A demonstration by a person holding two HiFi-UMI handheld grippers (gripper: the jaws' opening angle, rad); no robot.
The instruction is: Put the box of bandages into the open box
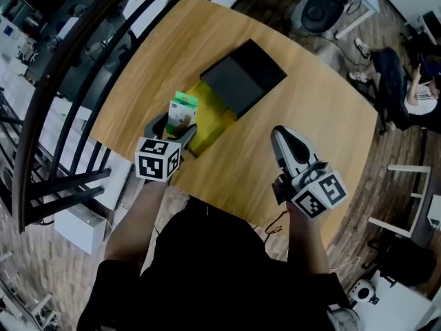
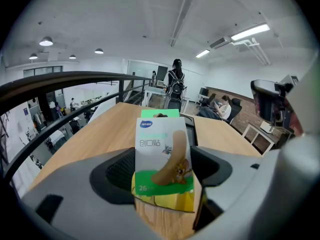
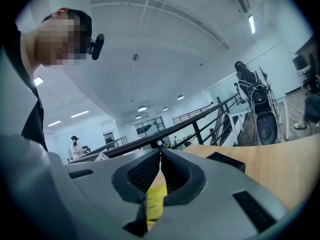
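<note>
The box of bandages (image 1: 182, 111) is white and green with a cartoon plaster on its front. It stands upright between the jaws of my left gripper (image 1: 171, 131), which is shut on it. In the left gripper view the box of bandages (image 2: 162, 154) fills the gap of the left gripper (image 2: 162, 176). Just beyond it lies the open box (image 1: 212, 118), yellow inside, with its black lid (image 1: 242, 75) folded back. My right gripper (image 1: 288, 145) hovers over the table to the right with its jaws shut and empty, and the right gripper (image 3: 161, 156) shows its tips touching.
The round wooden table (image 1: 317, 109) has a black railing (image 1: 83, 54) curving along its left edge. Chairs and a seated person (image 1: 413, 88) are at the far right. A cable (image 1: 275, 223) hangs off the near table edge.
</note>
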